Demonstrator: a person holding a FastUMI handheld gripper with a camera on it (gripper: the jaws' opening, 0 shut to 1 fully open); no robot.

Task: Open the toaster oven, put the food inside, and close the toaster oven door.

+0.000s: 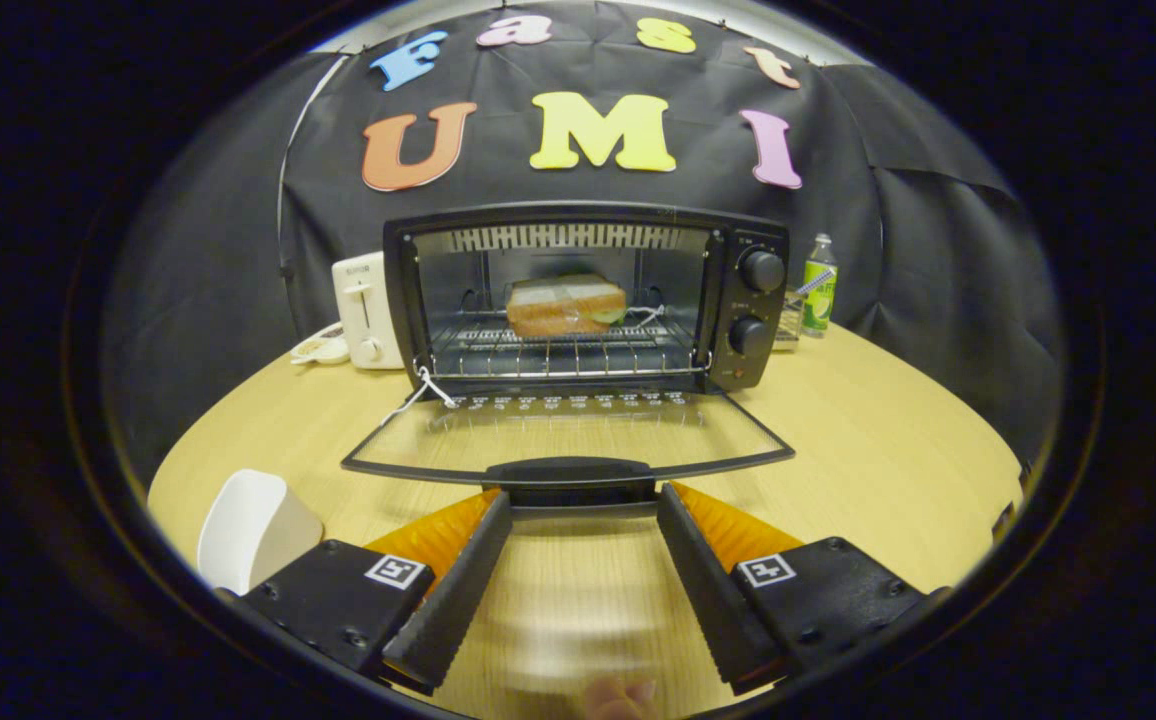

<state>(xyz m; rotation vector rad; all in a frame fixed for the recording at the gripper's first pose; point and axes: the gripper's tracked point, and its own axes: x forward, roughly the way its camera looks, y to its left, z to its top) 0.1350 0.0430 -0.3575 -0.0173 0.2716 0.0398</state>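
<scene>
- Pointing level at the oven, your gripper point(583, 505) has its fingers spread wide, tips at the ends of the door handle point(570, 472), holding nothing.
- One sandwich point(566, 305) sits on the rack inside the one toaster oven point(750, 300), door point(568, 430) down flat.
- One white cup point(253, 530) stands near the table's point(888, 460) front edge.

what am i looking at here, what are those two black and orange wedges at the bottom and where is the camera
The camera rides on a hand-held gripper and looks forward along its two fingers; those are the wedges. They are spread open and hold nothing, with their tips right at the handle of the toaster oven door, which is folded down flat. Inside the toaster oven, a sandwich sits on the rack. On the wooden table are also a white toaster to one side of the oven, a bottle to the other, and a white cup beside one finger.
</scene>
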